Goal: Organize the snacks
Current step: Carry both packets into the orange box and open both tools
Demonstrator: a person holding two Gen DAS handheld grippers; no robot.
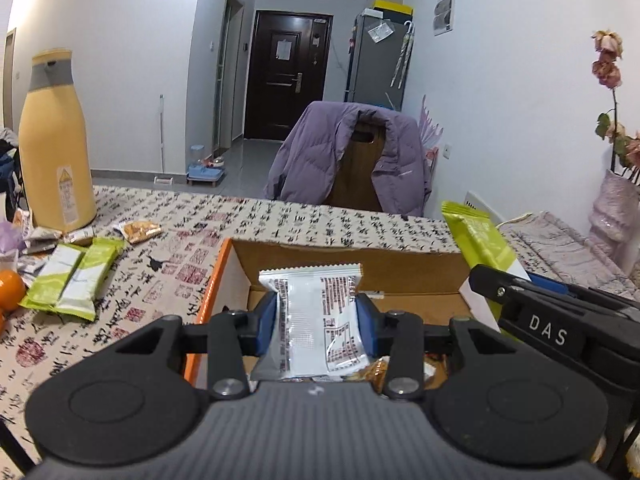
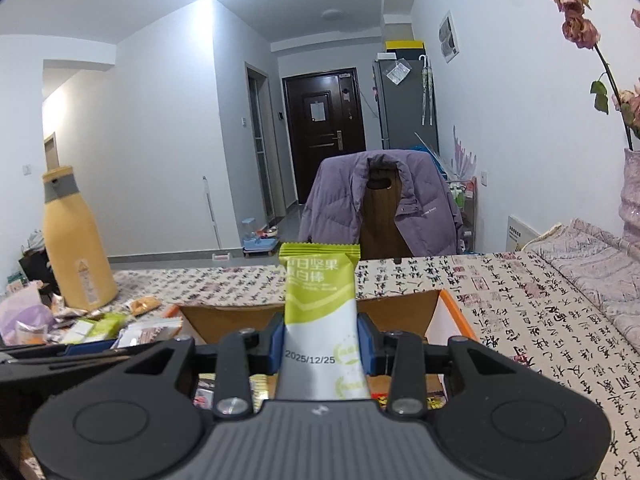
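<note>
- Left wrist view, nearest: the left hand-held gripper [image 1: 316,320] pinches a white snack packet [image 1: 318,320] across its middle, blue pads pressed against both side edges, the packet standing upright above the open cardboard box [image 1: 352,258].
- Right wrist view, nearest: the right hand-held gripper [image 2: 322,346] pinches a green and white nut bar [image 2: 320,312] around its lower half, the green end pointing up and away, also above the box [image 2: 400,312].
- Both wrappers look light, thin and glossy, so I judge them slippery and easy to crumple; a pinch across the flat middle, as now, seems safer than one on a crimped end seal, and the contents may crack under hard squeezing.
- Inside the box, below both packets, a few other wrapped snacks lie on the bottom; what they are is hard to tell.
- Left of the box on the patterned surface [image 1: 280,220], two more green bars [image 1: 74,276] lie side by side, with an orange fruit [image 1: 10,290] at the left edge.
- Further left, a small brown snack bag [image 1: 140,231] and loose wrappers sit near a tall yellow bottle [image 1: 56,140].
- Beyond the far edge, a chair draped in a purple jacket [image 1: 348,156] faces the surface, with a dark door [image 1: 290,76] farthest back.
</note>
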